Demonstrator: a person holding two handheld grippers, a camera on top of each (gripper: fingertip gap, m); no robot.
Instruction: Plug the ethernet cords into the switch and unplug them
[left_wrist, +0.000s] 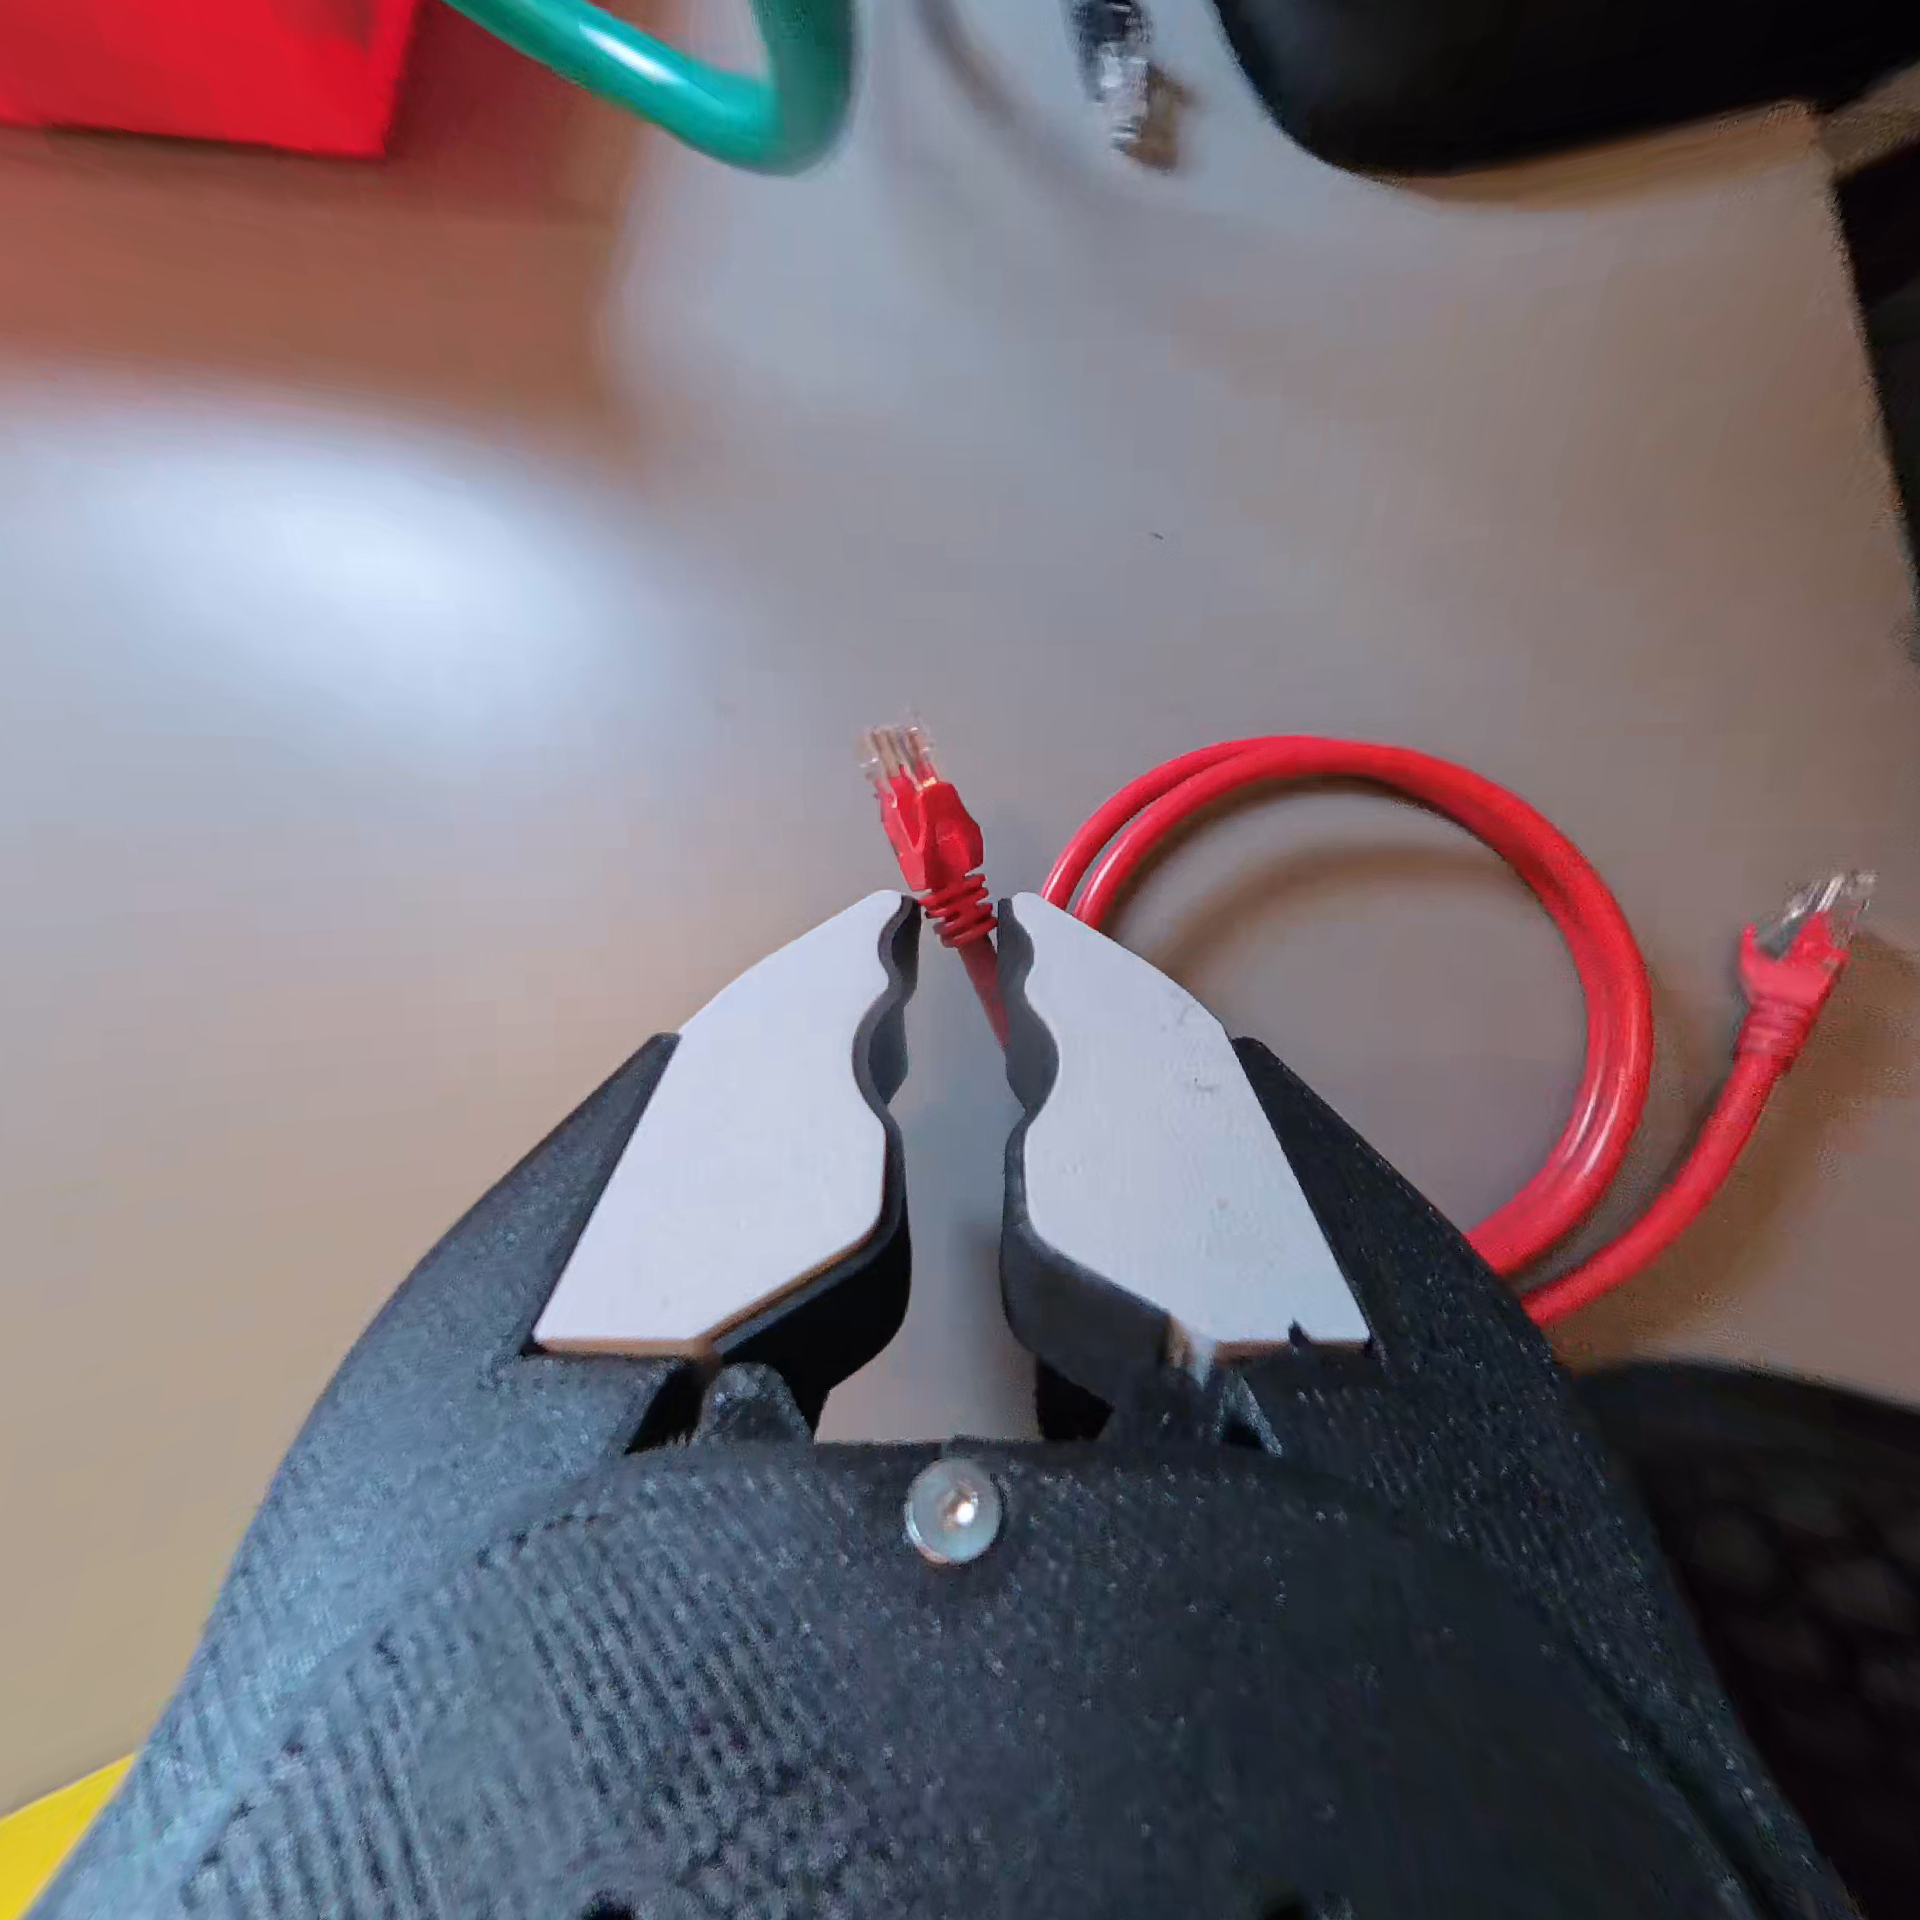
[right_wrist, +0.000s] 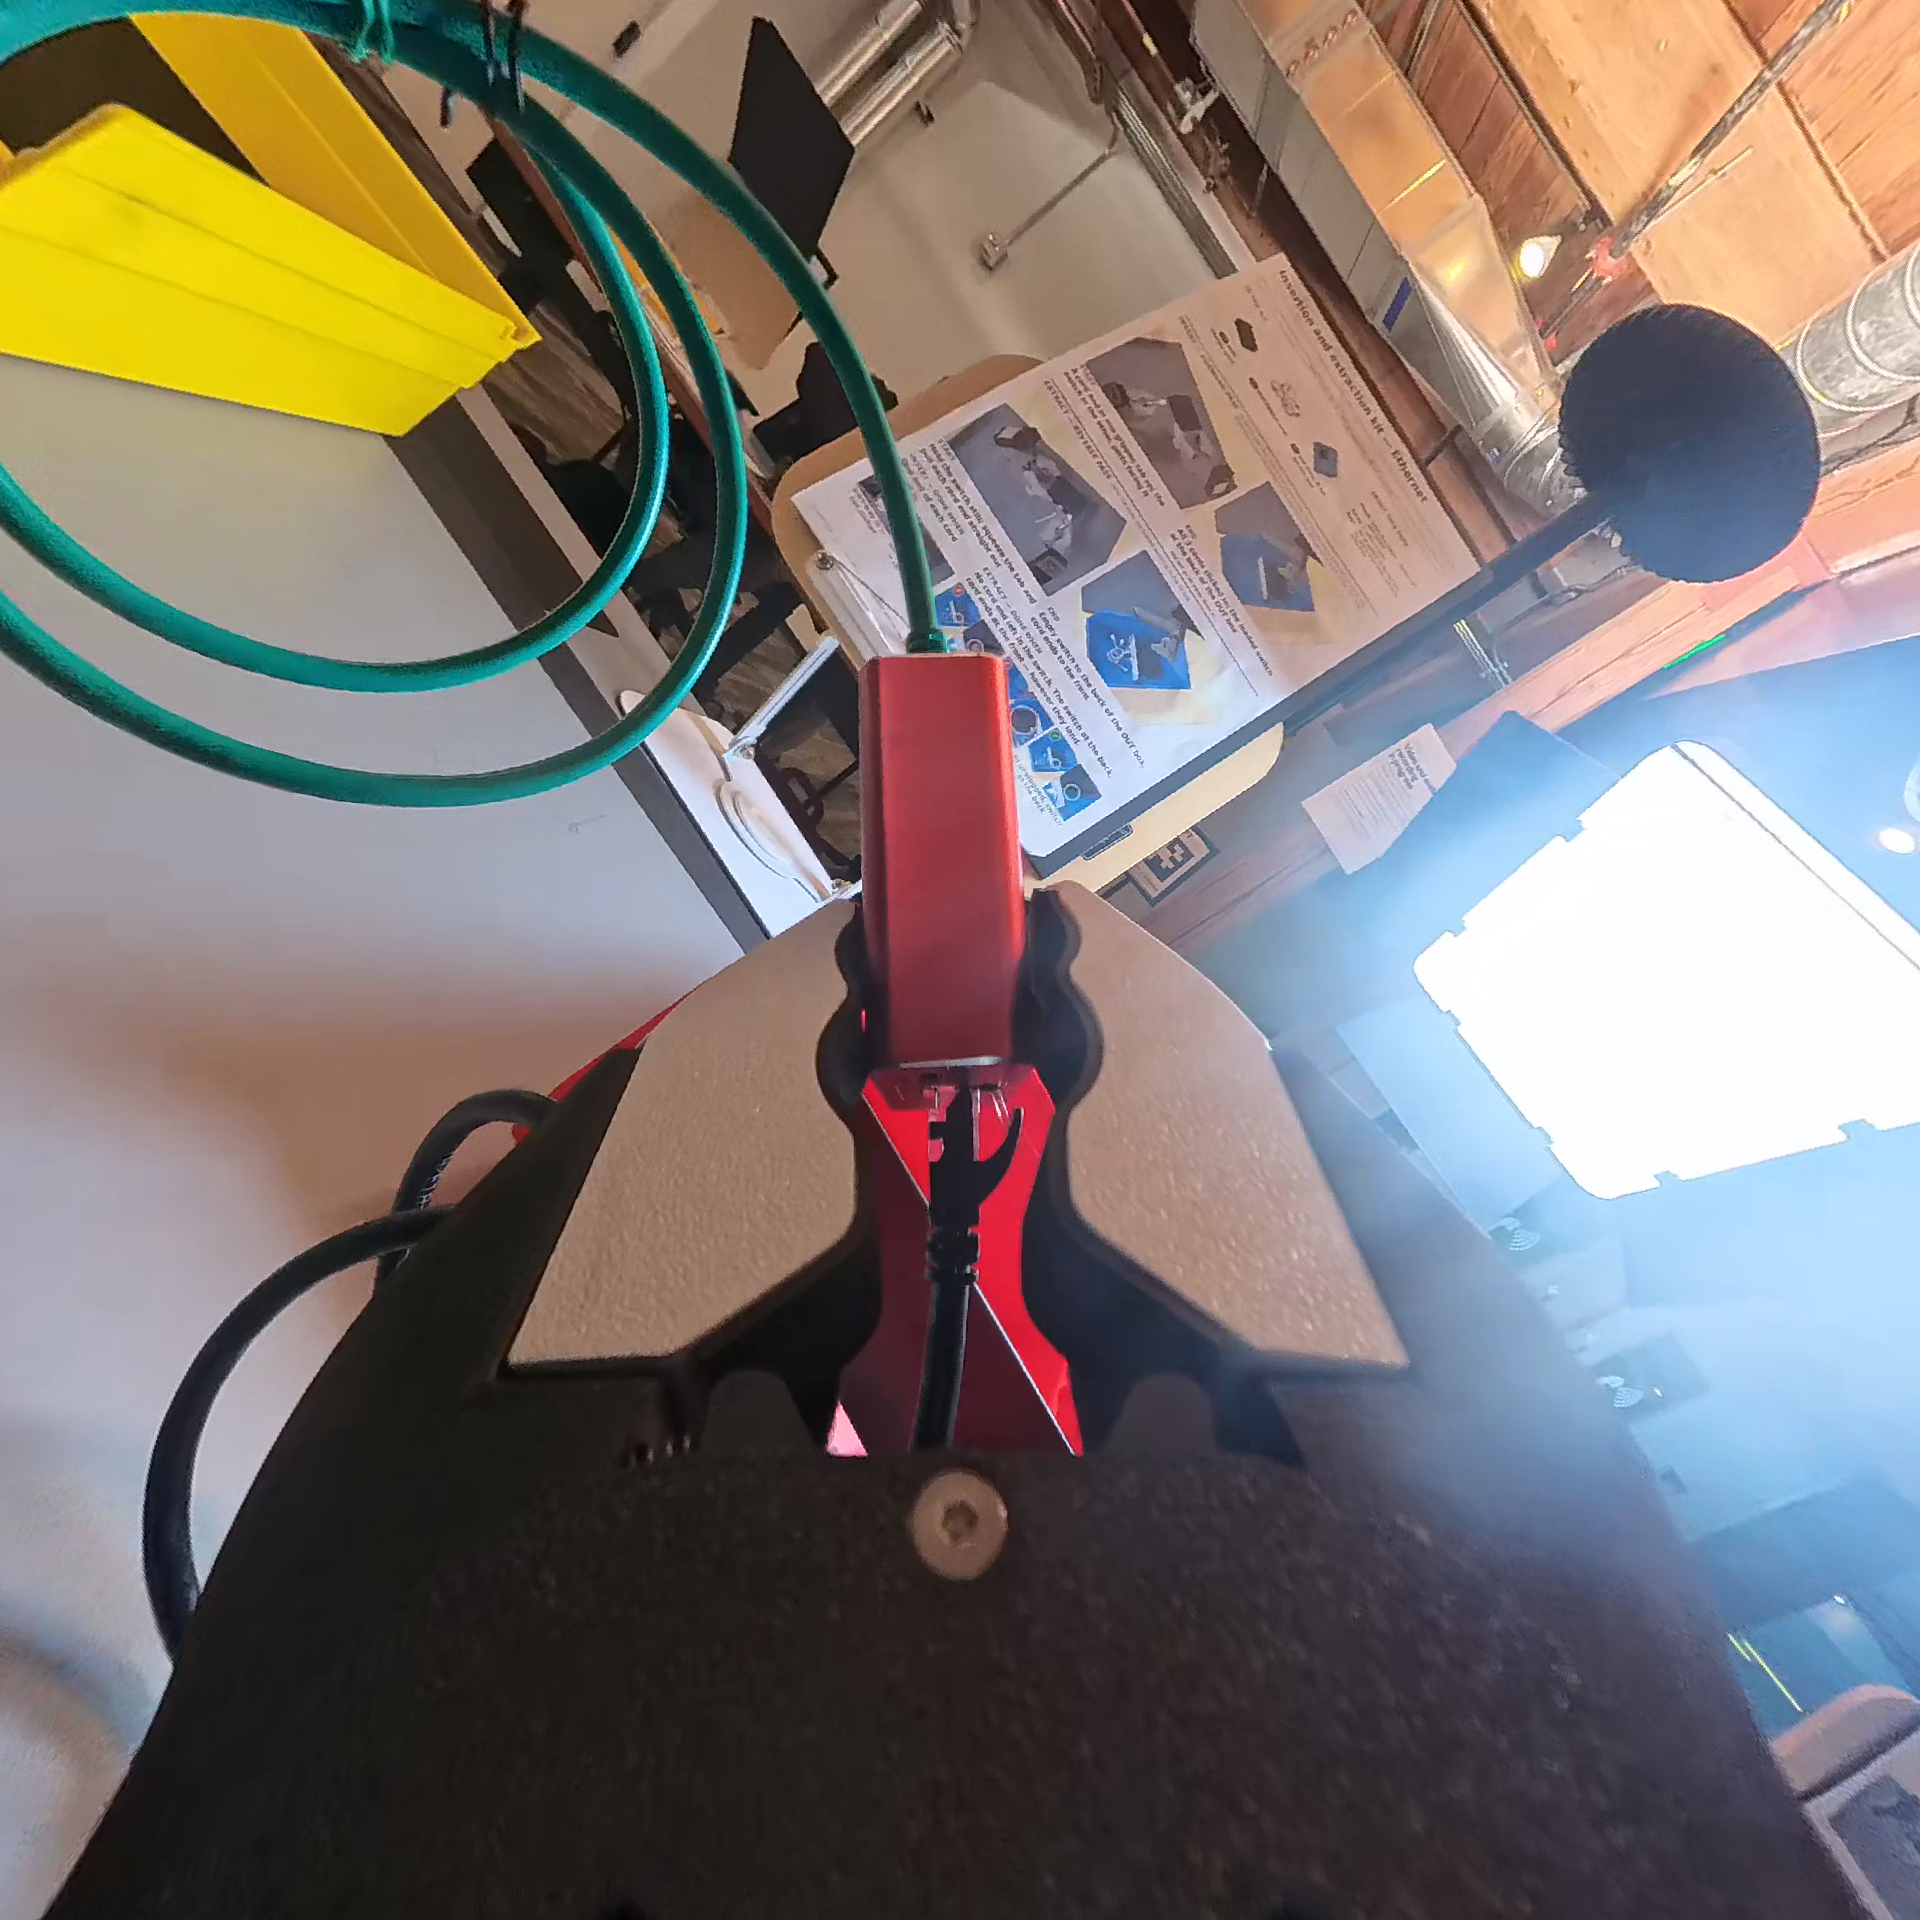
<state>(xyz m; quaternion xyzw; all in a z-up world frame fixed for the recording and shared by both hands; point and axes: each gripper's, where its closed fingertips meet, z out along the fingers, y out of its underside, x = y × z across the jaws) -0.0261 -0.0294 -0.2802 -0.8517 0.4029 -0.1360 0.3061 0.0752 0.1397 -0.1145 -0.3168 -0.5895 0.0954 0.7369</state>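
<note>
Left wrist view: the left gripper pinches the red ethernet cord just behind its plug, which points away from the fingers above the grey table; the cord's loop lies right of the fingers. Right wrist view: the right gripper clamps the red switch, a green cord plugged into its far end, a black cord into its near end.

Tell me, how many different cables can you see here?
3. A red cable coils on the table, one plug pinched in the left gripper. A green cable and a black cable enter the red switch held by the right gripper. Others may be hidden.
</note>
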